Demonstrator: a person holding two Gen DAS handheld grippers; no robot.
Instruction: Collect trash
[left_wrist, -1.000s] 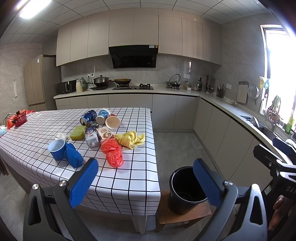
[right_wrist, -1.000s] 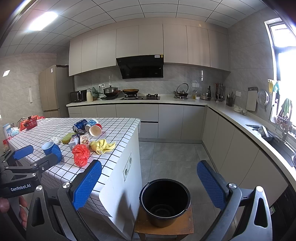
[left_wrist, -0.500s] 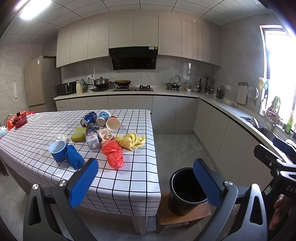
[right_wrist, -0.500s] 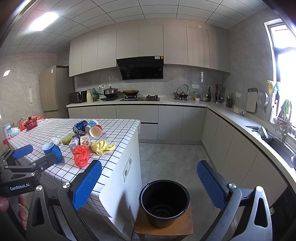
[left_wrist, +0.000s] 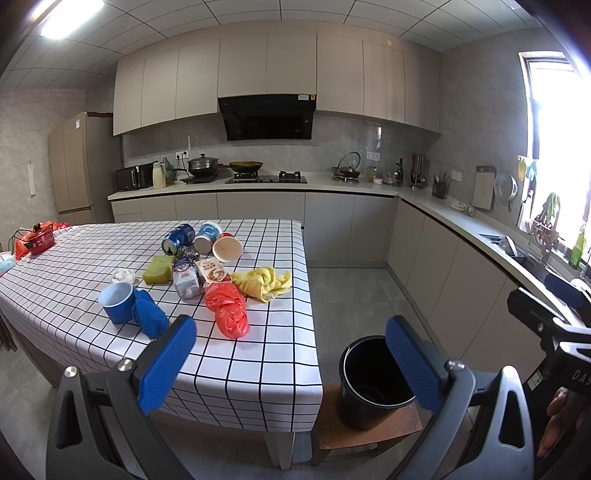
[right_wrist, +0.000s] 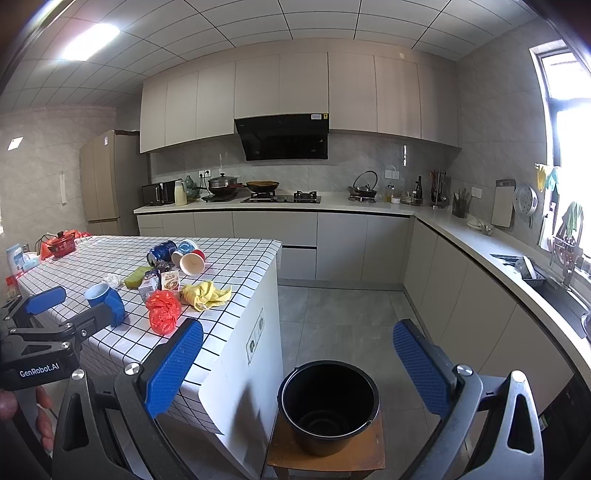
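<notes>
here both the left gripper (left_wrist: 290, 360) and the right gripper (right_wrist: 297, 363) have wide jaws holding nothing; the trash, like the red bag (left_wrist: 227, 309), lies on the table (left_wrist: 258, 354), left of the black bucket (right_wrist: 328, 404).
</notes>
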